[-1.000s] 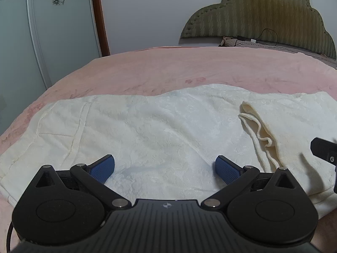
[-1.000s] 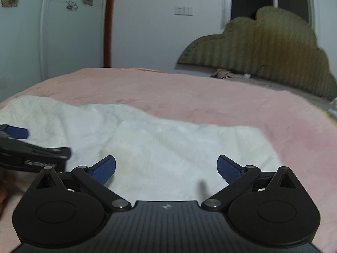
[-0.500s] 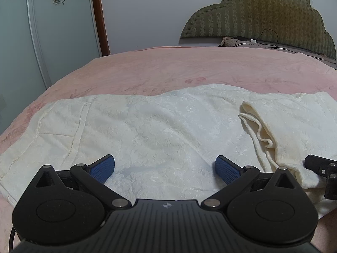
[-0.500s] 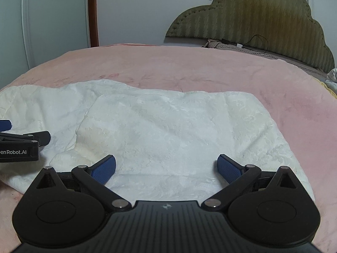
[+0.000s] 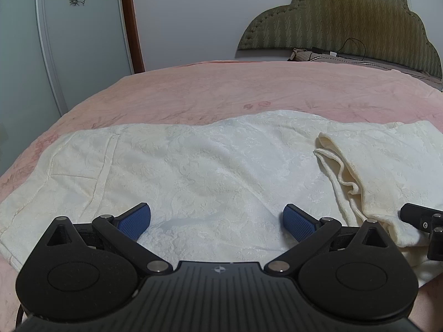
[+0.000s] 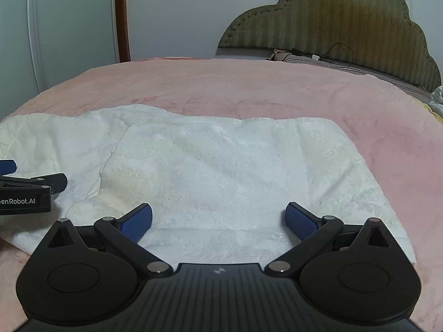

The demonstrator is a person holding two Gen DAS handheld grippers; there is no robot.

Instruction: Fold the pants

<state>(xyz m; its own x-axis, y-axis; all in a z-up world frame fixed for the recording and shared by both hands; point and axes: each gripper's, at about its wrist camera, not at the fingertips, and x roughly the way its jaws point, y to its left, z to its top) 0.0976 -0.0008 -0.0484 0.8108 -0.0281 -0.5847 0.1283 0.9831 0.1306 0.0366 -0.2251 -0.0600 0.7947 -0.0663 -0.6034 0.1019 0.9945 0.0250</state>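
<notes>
Cream-white pants (image 5: pixel 210 166) lie spread sideways on the pink bed, one end folded back over the rest (image 5: pixel 368 160). My left gripper (image 5: pixel 217 222) hovers low over the near edge of the cloth, open, nothing between its blue pads. In the right wrist view the folded layer of the pants (image 6: pixel 235 171) fills the middle. My right gripper (image 6: pixel 218 222) is open just above its near edge, holding nothing. A black part of the right gripper (image 5: pixel 423 221) shows at the left wrist view's right edge. The left gripper's fingers (image 6: pixel 30 185) show at the right wrist view's left edge.
The pink bedspread (image 5: pixel 249 91) stretches far beyond the pants. An olive padded headboard (image 5: pixel 346 19) with a cable stands at the back right. A pale wardrobe door (image 5: pixel 41 41) and a brown door frame (image 5: pixel 133 22) rise on the left.
The right gripper swung left and settled low over the folded part of the pants. In the left wrist view it slid lower at the right edge. The left gripper stayed still.
</notes>
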